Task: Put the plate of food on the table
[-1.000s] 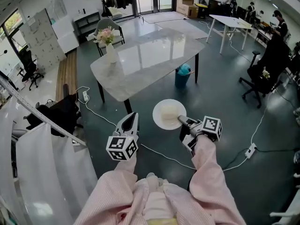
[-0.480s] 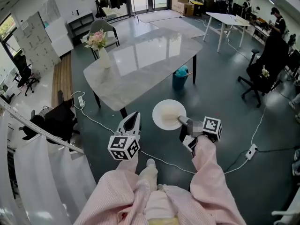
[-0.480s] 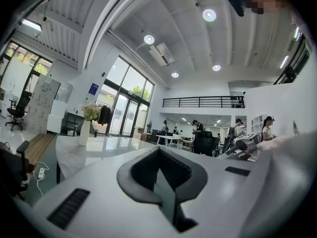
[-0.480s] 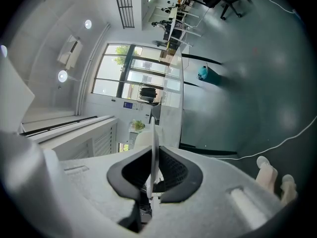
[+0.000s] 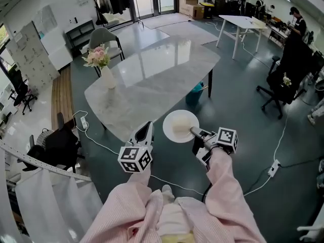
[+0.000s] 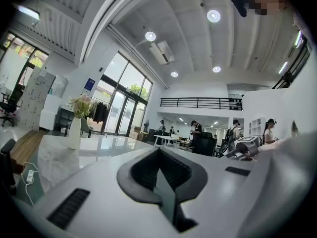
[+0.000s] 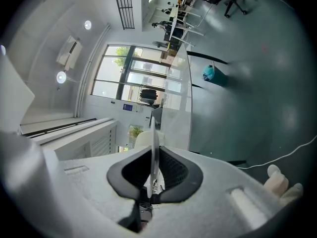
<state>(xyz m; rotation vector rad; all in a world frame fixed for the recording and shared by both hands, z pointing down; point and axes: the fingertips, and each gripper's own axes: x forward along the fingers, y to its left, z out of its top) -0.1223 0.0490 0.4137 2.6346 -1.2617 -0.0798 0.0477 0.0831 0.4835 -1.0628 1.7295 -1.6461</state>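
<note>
A white plate (image 5: 180,125) with pale food on it hangs level over the floor, just short of the marble table's (image 5: 152,70) near edge. My right gripper (image 5: 194,131) is shut on the plate's right rim. In the right gripper view the plate (image 7: 154,143) shows edge-on, pinched between the jaws. To the left, my left gripper (image 5: 146,126) points at the table with its jaws shut and holding nothing. In the left gripper view the closed left gripper (image 6: 159,168) faces the tabletop (image 6: 74,155).
A white vase of flowers (image 5: 105,74) stands on the table's left end. A blue bin (image 5: 197,91) sits under the table. Cables (image 5: 263,178) cross the floor. A black chair (image 5: 59,147) stands to the left, an office chair (image 5: 277,90) to the right.
The person has walked closer to the table, which now sits nearer both grippers. The plate stays held in the right gripper. The left gripper stays shut.
</note>
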